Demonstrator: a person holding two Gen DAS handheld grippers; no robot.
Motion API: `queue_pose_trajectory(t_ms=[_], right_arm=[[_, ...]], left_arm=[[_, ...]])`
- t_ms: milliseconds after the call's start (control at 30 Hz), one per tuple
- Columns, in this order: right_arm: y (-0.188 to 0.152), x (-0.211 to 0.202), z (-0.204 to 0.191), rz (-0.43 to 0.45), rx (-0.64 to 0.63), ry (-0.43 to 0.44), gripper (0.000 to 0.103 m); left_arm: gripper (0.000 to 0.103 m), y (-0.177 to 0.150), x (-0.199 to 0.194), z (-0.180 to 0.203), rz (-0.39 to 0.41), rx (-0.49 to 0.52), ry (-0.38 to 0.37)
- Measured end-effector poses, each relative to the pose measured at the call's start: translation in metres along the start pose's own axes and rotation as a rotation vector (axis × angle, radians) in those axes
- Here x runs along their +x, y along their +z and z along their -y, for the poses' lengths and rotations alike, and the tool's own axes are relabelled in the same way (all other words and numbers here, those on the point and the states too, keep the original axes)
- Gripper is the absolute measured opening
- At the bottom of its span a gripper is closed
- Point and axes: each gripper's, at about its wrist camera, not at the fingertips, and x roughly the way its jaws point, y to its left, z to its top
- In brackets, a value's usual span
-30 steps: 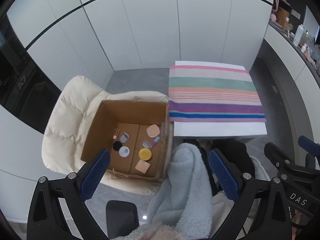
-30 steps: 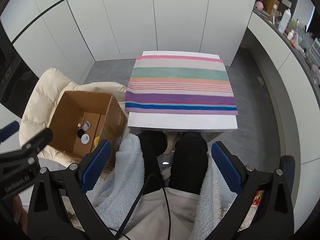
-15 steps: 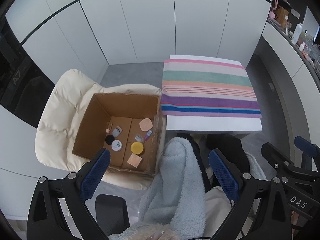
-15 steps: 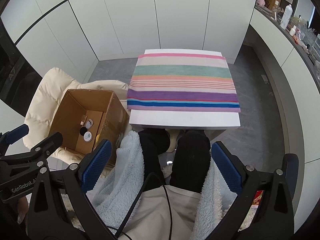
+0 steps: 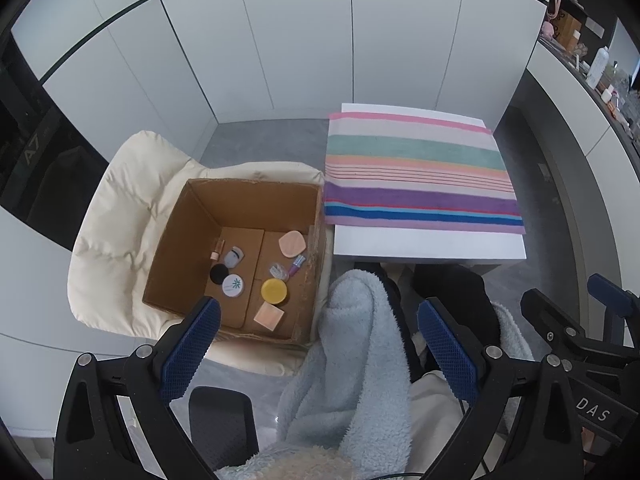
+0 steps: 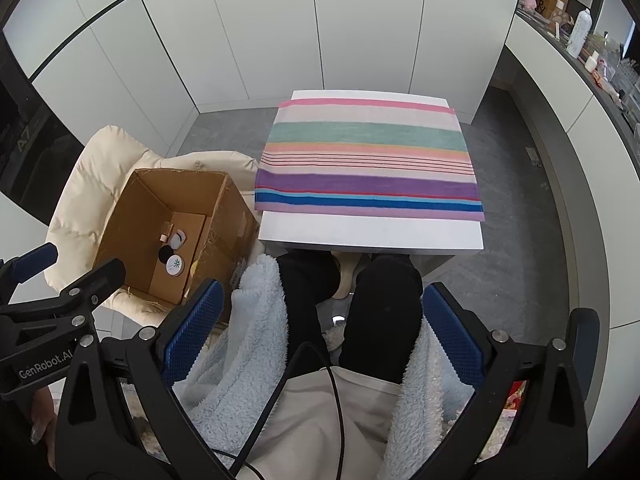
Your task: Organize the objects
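An open cardboard box [image 5: 188,236] stands on a cream padded chair [image 5: 120,208], left of a small white table [image 5: 428,244] covered by a striped cloth [image 5: 420,172]. In the box lie several small cosmetics: a yellow round tin [image 5: 274,290], a white round jar [image 5: 233,285], a black disc [image 5: 219,273], a peach puff [image 5: 292,242], a peach square pad [image 5: 269,317]. My left gripper [image 5: 318,350] is open and empty, high above the box's near edge. My right gripper [image 6: 320,334] is open and empty above the person's lap. The box [image 6: 132,216] shows in the right wrist view too.
The person's legs [image 6: 380,296] in black trousers and a light blue fleece robe [image 5: 352,360] lie below both grippers. White cabinet walls [image 5: 320,40] stand behind the table. A cluttered counter [image 6: 592,60] runs along the right. The floor is grey.
The left gripper's view has shifted, so the box and table sit a little farther left and up than a second ago. The right gripper has shifted slightly. Both stay open.
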Motion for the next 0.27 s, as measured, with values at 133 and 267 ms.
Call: queue_pose_trajectory(t_ms=[133,267], right_arm=[[0.0002,0.0024,-0.0001,-0.009,-0.003,0.006,0.101],[0.0001,0.0044,0.0008,-0.014,-0.007,0.007,0.101]], left_arm=[[0.100,-0.0003,0.0006,-0.0005,0.002,-0.003,-0.002],[0.100,0.0000,0.0021,-0.0004,-0.006,-0.003,-0.007]])
